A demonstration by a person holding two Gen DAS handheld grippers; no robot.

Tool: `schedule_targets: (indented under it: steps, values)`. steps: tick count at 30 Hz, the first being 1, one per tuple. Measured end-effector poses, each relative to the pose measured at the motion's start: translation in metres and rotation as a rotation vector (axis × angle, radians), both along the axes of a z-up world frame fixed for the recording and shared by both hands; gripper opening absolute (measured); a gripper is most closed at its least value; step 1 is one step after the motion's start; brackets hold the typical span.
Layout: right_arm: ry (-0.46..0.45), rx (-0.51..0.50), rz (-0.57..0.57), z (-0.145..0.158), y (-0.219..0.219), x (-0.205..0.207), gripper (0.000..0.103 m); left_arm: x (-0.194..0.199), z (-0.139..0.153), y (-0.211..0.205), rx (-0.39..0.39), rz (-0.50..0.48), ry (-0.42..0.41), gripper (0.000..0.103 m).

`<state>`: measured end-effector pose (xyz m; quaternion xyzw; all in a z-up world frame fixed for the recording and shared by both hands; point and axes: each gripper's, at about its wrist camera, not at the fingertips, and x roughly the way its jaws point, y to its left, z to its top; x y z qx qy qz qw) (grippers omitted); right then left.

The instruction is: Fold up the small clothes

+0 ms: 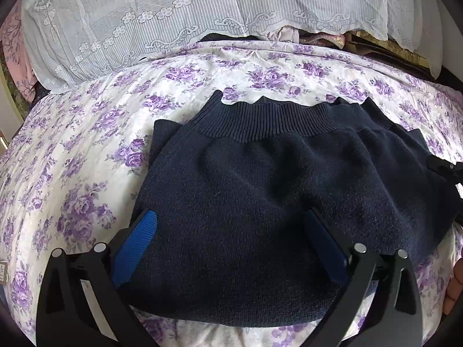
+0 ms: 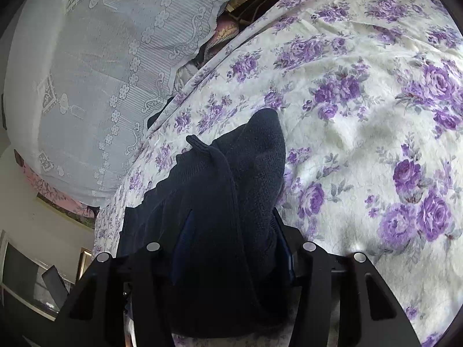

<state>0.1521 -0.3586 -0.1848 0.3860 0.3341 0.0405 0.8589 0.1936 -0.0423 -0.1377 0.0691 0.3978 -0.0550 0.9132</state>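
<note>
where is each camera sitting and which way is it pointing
Left wrist: on the left gripper, looking down along its open fingers at the navy knit on the floral sheet.
Right wrist: on the right gripper, fingers around bunched knit.
Shared: knit, sheet, lace cover.

Both the left gripper (image 1: 230,227) and right gripper (image 2: 231,231) have black frames, silver round screw heads and ribbed blue pads.

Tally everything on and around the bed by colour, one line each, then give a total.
Navy: 1, the knit garment
Purple-and-white floral: 1, the bedsheet
White: 1, the lace cover
Black with blue pads: 2, the left gripper and the right gripper
Total: 5
</note>
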Motion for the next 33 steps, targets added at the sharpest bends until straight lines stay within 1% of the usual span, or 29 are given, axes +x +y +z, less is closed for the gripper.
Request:
schedule_targets:
  steps: [5,6,7,8,10,12,13,16,19,20,21,23,25,29,33]
  values:
    - [-0.001,-0.017,0.006,0.000,0.002,0.000,0.050,-0.002,0.001,0.000,0.003,0.001,-0.008,0.099]
    - [-0.003,-0.018,0.003,0.000,0.002,0.000,0.048,-0.002,0.001,0.000,0.005,0.001,-0.011,0.099]
    - [-0.008,-0.013,-0.004,0.000,0.000,-0.001,0.043,-0.002,0.001,0.000,0.006,0.001,-0.012,0.099]
    - [-0.014,-0.006,-0.007,0.000,-0.001,-0.002,0.039,-0.002,0.002,0.000,0.006,0.001,-0.013,0.099]
    - [-0.023,-0.006,-0.007,0.000,0.000,-0.003,0.038,-0.002,0.001,0.000,0.004,0.001,-0.013,0.099]
    - [-0.025,-0.023,-0.003,0.002,0.001,-0.004,0.038,-0.002,0.002,0.001,0.003,0.000,-0.013,0.099]
    - [-0.020,-0.024,0.003,0.002,0.002,-0.003,0.039,-0.002,0.002,0.001,0.003,0.000,-0.014,0.099]
    - [-0.005,0.016,-0.001,-0.003,-0.003,-0.001,0.039,-0.004,0.005,0.001,-0.009,-0.007,-0.020,0.099]
    - [0.002,0.003,-0.007,-0.003,-0.001,0.002,0.040,-0.007,0.011,-0.002,-0.030,-0.029,-0.037,0.099]
    - [0.004,-0.006,-0.007,-0.002,0.000,0.003,0.040,-0.007,0.011,-0.006,-0.017,-0.033,-0.039,0.099]
    - [0.002,-0.015,-0.008,-0.001,0.001,0.003,0.040,-0.006,0.007,-0.010,0.014,-0.026,-0.038,0.099]
    - [-0.002,-0.012,-0.010,-0.001,0.001,0.002,0.038,-0.001,-0.004,-0.017,0.060,-0.029,-0.008,0.099]
    - [-0.010,-0.015,-0.013,0.000,0.002,0.000,0.036,-0.001,-0.004,-0.016,0.054,-0.026,-0.009,0.099]
    - [-0.028,-0.058,-0.014,0.007,0.006,-0.002,0.035,-0.003,-0.003,-0.015,0.060,-0.024,-0.020,0.099]
    - [-0.019,-0.036,-0.017,0.005,0.004,-0.001,0.034,-0.003,-0.002,-0.013,0.047,-0.026,-0.016,0.099]
